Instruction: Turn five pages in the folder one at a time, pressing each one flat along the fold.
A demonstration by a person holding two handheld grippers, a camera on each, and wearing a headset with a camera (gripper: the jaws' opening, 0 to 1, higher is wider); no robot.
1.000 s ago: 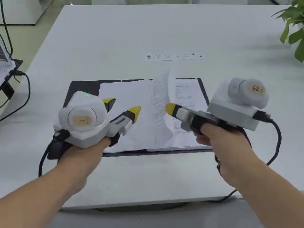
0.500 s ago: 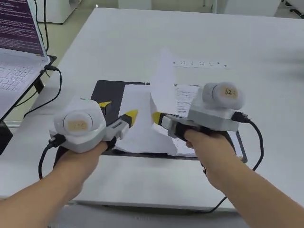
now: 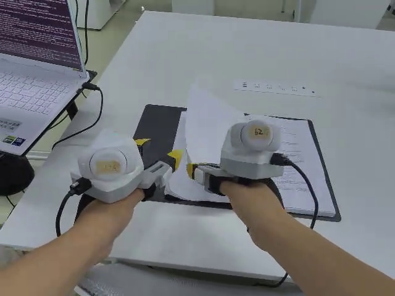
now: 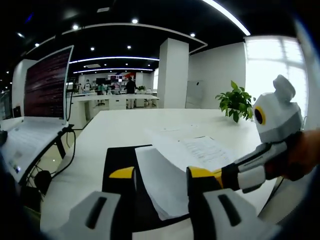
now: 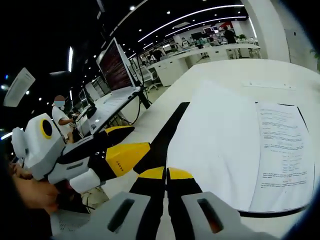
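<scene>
The right claw (image 5: pixel 166 173) is clenched, its yellow tips pinching the bottom edge of a lifted page (image 5: pixel 220 150) that arches up over the open black folder (image 3: pixel 157 126). Just beside it the left claw (image 4: pixel 161 172) hangs released. In the left gripper view the page's lower corner sits between its spread tips. The folder lies flat on the white surface (image 3: pixel 247 49), and a laptop (image 3: pixel 31 80) stands off the surface's left side.

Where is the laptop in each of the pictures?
Head view: laptop at the top left corner.
Left gripper view: laptop at the left, screen up.
Right gripper view: laptop upper left of middle, far away.
Shared landmark: the black folder with its lifted page, lying right of the laptop each time.
</scene>
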